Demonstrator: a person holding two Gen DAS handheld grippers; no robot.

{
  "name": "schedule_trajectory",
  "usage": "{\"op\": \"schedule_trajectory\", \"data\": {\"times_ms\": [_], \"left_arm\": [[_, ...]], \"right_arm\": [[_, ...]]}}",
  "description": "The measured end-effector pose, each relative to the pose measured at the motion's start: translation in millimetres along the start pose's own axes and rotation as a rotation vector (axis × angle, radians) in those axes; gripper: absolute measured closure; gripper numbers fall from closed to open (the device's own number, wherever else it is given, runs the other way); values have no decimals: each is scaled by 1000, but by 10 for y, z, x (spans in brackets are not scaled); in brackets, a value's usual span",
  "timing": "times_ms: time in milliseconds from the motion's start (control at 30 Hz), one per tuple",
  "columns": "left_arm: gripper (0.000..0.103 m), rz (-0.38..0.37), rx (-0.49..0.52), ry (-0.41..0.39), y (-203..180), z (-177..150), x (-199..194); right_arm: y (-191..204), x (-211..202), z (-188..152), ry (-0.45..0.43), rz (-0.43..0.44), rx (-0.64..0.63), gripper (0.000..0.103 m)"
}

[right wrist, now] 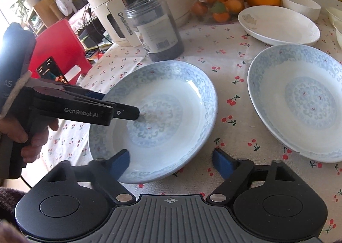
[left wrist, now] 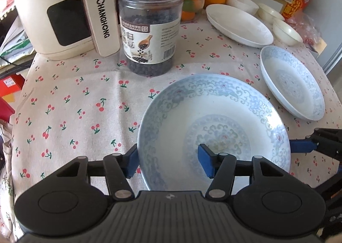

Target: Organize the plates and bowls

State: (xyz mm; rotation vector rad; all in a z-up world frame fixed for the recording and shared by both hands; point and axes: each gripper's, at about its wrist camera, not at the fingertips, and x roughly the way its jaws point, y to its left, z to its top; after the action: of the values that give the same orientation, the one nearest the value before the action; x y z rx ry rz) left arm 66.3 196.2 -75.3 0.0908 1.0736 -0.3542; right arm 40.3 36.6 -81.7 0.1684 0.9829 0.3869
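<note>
The left wrist camera sits just behind its own fingers (left wrist: 201,155) and looks steeply down at the tabletop (left wrist: 74,93), very near the near blue-patterned plate (left wrist: 213,119). The right wrist camera looks down too, from the plate's other side. Both views share that plate, the second blue-patterned plate (right wrist: 299,97), the jar of black beans (left wrist: 149,29) and the cream air fryer (left wrist: 64,8).

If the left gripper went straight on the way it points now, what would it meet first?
Most likely the near patterned plate: the left gripper already straddles its rim, one finger outside and one over the inside. Whether the pads touch yet is unclear.
</note>
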Motion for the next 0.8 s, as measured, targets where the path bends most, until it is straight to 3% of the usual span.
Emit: {"op": "schedule_trajectory", "data": {"times_ms": [167,367,467,800], "left_arm": [[61,-1,-31,-2,58,4,-7],[72,8,-70,-8,112,0,-26],[74,18,-69,-15,110,-1,-49],[77,7,-65,-61,46,27,-137]], "right_arm": [[5,28,27,-7,-17,-15,50],[-4,18,44,-4,-62,-29,69],[-29,4,58,3,-58,-30,73],[-61,-152,105,-29,-61,-29,74]]}}
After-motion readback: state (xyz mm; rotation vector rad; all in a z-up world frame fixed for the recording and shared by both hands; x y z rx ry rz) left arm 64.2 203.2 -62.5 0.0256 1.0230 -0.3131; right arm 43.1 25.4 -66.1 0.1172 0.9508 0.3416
